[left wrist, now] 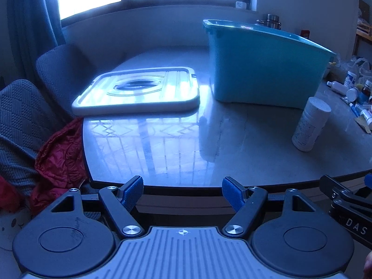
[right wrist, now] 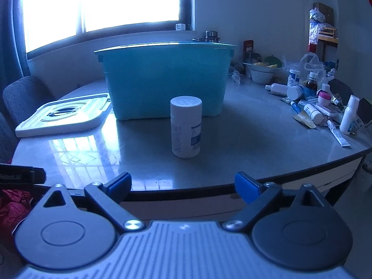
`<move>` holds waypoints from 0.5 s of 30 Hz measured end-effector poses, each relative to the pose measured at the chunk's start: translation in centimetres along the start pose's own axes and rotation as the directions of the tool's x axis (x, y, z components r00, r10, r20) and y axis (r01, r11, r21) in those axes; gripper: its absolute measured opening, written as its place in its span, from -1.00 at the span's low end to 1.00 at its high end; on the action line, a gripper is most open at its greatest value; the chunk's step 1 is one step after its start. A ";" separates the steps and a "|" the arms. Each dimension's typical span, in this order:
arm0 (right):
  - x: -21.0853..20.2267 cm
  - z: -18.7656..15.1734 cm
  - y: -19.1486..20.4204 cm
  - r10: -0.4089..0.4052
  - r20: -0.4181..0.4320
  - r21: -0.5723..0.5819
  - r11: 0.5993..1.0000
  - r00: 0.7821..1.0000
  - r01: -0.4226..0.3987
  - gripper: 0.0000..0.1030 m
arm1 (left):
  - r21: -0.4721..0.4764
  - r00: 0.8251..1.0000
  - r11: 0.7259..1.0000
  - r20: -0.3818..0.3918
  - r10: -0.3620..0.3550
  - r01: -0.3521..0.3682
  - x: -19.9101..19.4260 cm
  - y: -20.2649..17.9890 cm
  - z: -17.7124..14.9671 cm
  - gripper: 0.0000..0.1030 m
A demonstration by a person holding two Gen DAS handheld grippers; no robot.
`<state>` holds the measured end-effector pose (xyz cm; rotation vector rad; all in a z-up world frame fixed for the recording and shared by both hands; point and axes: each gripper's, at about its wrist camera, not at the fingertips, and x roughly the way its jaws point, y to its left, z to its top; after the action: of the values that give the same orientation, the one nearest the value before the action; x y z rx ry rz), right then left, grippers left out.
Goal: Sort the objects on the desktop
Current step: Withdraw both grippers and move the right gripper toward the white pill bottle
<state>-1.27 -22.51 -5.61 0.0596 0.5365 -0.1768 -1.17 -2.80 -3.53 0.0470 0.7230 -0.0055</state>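
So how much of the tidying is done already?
Only the start. The lid is off the bin and lies flat beside it. Nothing is in hand: left gripper and right gripper are both open and empty. The white bottle stands unsorted, and a pile of bottles and tubes waits. The bin's inside is hidden.

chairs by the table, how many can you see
2. One grey chair stands at the table's far left edge behind the white lid; a second knitted-back chair is nearer, beside the red cloth. Others may be hidden behind the teal bin.
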 end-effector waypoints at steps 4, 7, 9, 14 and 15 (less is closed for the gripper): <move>0.9 0.1 -0.1 0.007 0.012 0.013 1.000 1.000 -0.007 0.86 | -0.011 1.000 1.000 -0.007 0.006 -0.006 0.5 0.0 0.4 0.49; 1.7 -0.1 -0.1 0.007 0.018 0.012 1.000 1.000 -0.007 0.86 | -0.009 1.000 1.000 -0.014 0.013 -0.013 1.1 0.0 0.6 0.49; 2.2 -0.2 -0.1 0.012 0.023 0.021 1.000 1.000 -0.013 0.86 | -0.004 1.000 1.000 -0.012 0.016 -0.016 1.3 -0.2 0.7 0.49; 3.3 -0.4 0.1 0.016 0.047 0.023 1.000 0.999 -0.018 0.86 | 0.017 1.000 1.000 -0.008 0.018 -0.018 2.0 -0.4 0.9 0.49; 3.6 -0.4 0.2 0.017 0.050 0.027 0.999 0.999 -0.018 0.86 | 0.020 1.000 1.000 -0.009 0.018 -0.018 2.1 -0.5 1.0 0.49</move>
<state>1.60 -22.86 -7.74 0.0860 0.4838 -0.1682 1.10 -3.31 -4.22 0.0727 0.7314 0.0046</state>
